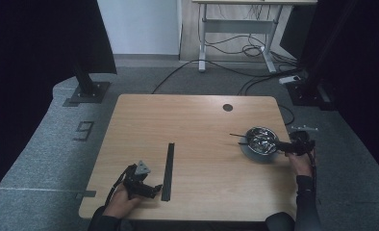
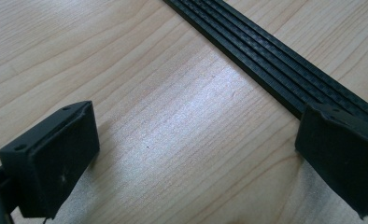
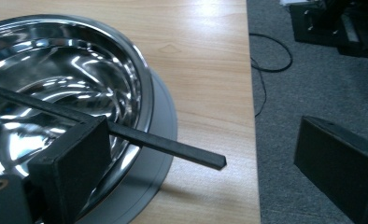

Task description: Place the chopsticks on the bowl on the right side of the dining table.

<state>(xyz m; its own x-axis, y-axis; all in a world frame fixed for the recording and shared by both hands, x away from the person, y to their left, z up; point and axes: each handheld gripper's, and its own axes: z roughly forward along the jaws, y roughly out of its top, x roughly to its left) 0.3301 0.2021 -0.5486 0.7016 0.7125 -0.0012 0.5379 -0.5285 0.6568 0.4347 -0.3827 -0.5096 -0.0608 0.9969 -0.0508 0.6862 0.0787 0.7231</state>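
steel bowl (image 3: pixel 70 88) | black rod (image 3: pixel 173 148) across rim | both grippers' jaws wide, empty

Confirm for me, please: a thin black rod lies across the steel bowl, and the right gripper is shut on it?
Not quite: the right gripper is open, jaws wide apart, as the right gripper view shows. The thin black rod does lie across the steel bowl.

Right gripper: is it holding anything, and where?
Nothing. The right gripper is open; the black stick lies across the steel bowl, beside one jaw.
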